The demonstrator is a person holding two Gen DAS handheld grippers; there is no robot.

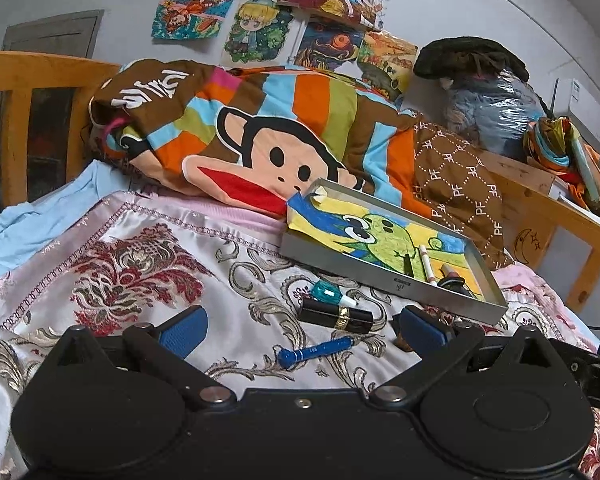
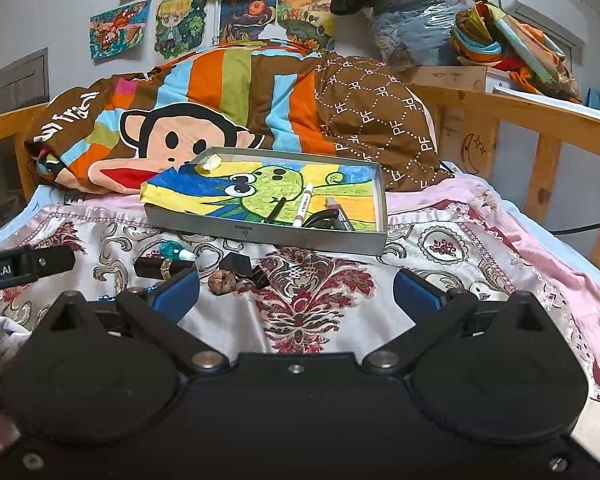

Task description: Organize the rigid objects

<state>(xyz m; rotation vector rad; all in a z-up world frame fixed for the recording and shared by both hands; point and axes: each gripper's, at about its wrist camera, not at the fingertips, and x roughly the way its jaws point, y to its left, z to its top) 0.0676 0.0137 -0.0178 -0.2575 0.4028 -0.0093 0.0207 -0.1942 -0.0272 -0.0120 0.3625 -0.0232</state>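
Note:
A grey metal tray (image 1: 364, 278) (image 2: 260, 236) lined with a crayon drawing lies on the patterned bedspread. It holds a white marker (image 1: 427, 262) (image 2: 303, 205), a black pen (image 2: 277, 209) and a pink-tipped tube (image 2: 338, 210). In front of the tray lie a black lipstick with a gold band (image 1: 336, 315) (image 2: 158, 266), a teal bottle (image 1: 332, 293) (image 2: 176, 251), a blue pen (image 1: 316, 351), a walnut (image 2: 222, 281) and a black clip (image 2: 246, 266). My left gripper (image 1: 302, 330) is open just short of the lipstick and blue pen. My right gripper (image 2: 296, 292) is open, the walnut beside its left finger.
A folded monkey-print quilt (image 1: 260, 136) (image 2: 220, 100) lies behind the tray. Wooden bed rails (image 2: 540, 120) run along the right and back. The left gripper's body (image 2: 24, 266) shows at the left edge of the right wrist view. Drawings hang on the wall.

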